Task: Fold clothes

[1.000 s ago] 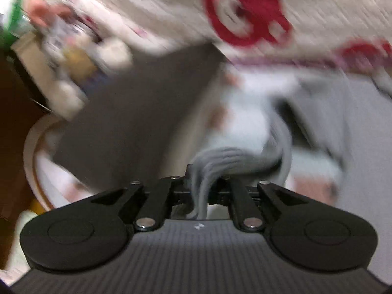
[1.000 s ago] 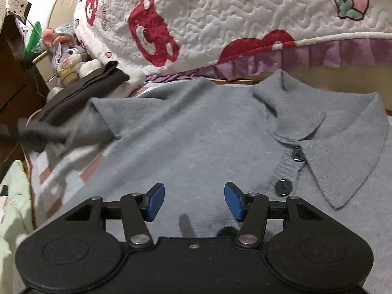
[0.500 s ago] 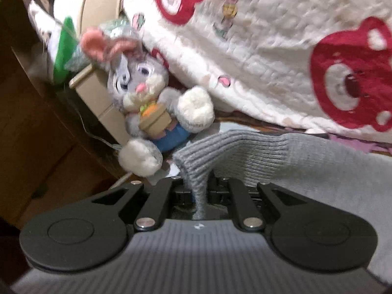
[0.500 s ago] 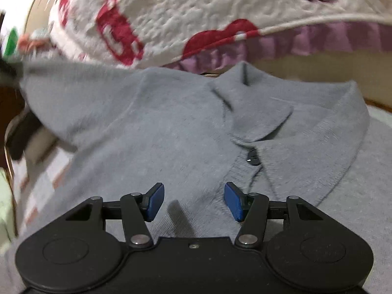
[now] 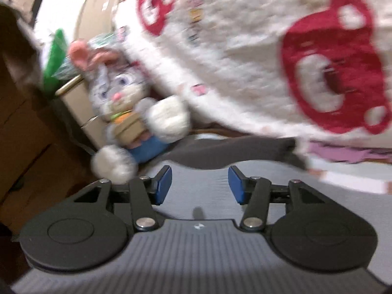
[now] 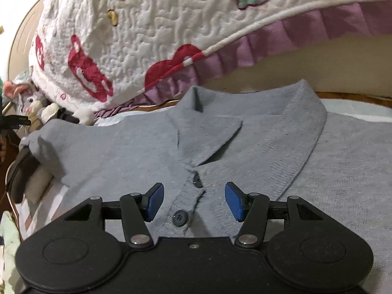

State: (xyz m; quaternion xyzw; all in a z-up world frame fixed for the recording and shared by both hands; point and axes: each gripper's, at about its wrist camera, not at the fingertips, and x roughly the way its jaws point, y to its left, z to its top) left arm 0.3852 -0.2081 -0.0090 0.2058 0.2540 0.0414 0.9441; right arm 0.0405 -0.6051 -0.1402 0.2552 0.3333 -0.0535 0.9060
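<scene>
Two grippers hover with jaws apart and empty: the right gripper (image 6: 193, 201) above the button placket of a grey collared sweater (image 6: 245, 147), the left gripper (image 5: 199, 185) over its left side. The sweater lies flat, collar far, below a quilted blanket (image 6: 152, 31); its left sleeve (image 6: 46, 147) looks bunched inward, suggesting folding has barely begun, with body folds left.

a white quilt (image 6: 152, 34) with red bear prints and a purple frill lies beside a plush rabbit (image 5: 127, 103), with seemingly dark folded cloth (image 5: 227, 152) below.
</scene>
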